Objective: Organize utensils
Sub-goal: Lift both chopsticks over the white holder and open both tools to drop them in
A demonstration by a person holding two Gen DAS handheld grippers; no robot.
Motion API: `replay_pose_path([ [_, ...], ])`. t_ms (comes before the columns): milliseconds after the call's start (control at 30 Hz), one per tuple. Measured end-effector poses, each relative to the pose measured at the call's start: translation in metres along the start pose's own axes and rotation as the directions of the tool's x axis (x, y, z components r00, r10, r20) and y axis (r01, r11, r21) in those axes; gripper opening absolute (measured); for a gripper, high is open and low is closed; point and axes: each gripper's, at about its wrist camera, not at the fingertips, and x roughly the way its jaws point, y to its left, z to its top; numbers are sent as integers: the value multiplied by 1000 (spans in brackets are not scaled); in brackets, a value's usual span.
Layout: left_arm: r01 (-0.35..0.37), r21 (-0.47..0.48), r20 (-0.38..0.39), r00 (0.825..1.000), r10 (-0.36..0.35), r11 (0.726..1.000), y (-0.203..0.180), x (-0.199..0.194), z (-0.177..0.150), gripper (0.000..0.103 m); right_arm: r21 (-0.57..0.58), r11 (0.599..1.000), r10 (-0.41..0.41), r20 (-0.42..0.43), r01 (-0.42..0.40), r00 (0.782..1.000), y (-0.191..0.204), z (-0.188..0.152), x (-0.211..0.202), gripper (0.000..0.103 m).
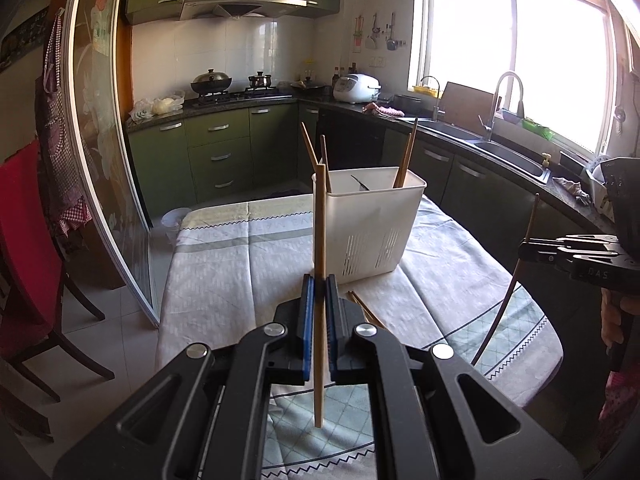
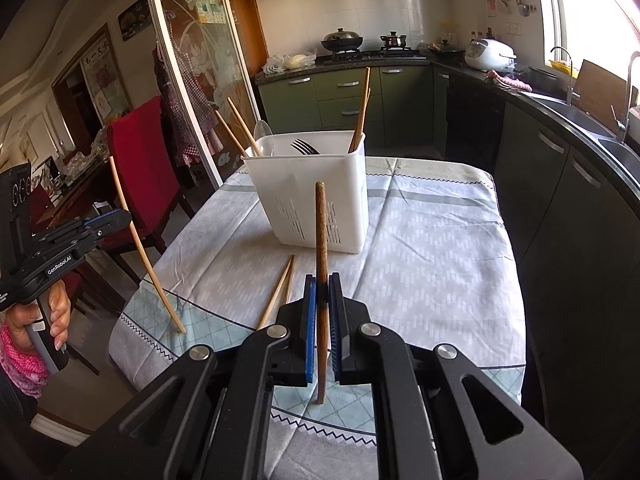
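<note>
My left gripper (image 1: 320, 284) is shut on a light wooden chopstick (image 1: 320, 220) that stands upright between the blue pads. Beyond it on the cloth-covered table (image 1: 240, 264) stands a white utensil holder (image 1: 368, 224) with several chopsticks leaning out of it. At the right edge, my right gripper (image 1: 524, 248) grips a dark chopstick (image 1: 505, 304). In the right wrist view, my right gripper (image 2: 322, 284) is shut on that dark brown chopstick (image 2: 321, 232), also upright. The holder (image 2: 312, 200) holds a fork (image 2: 304, 146) and a spoon (image 2: 264, 130). My left gripper (image 2: 126, 216) shows at the left with its light chopstick (image 2: 154, 280).
Two loose light chopsticks (image 2: 280, 292) lie on the cloth in front of the holder. A red-covered chair (image 2: 140, 168) and a glass sliding door (image 2: 192, 80) stand left of the table. Dark green cabinets and a counter with a sink (image 1: 504, 152) run along the right.
</note>
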Motion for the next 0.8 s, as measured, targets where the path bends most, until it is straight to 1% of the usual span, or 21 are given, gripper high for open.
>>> replay_pose_path([
  [233,11,13,16,1000,-11,1000,-5,-2,8,5,-4,1000,10,20,-9,1000,2,8,-4,7],
  [300,23,8,14,1000,-23,1000,-6,-1,12,5,-9,1000,15,29,-14,999,4,13,-5,7],
  [400,49,-5,12,999,-49,999,-7,1,24,5,-23,1000,22,53,-20,998,9,26,-10,7],
  [467,69,-8,25,997,-68,998,-8,-1,37,5,-41,999,22,79,-19,997,13,38,-17,7],
  [567,94,2,70,993,-94,996,-14,-6,65,6,-63,998,27,131,-18,991,20,63,-28,7],
  [633,94,16,117,989,-95,995,-19,-9,88,6,-71,997,22,170,-10,985,23,79,-36,7],
  [733,82,22,197,977,-85,996,-26,-8,121,6,-74,997,28,212,-13,977,25,99,-42,7],
  [800,83,9,244,966,-83,996,-28,-2,142,6,-77,997,32,232,-15,972,26,108,-45,7],
])
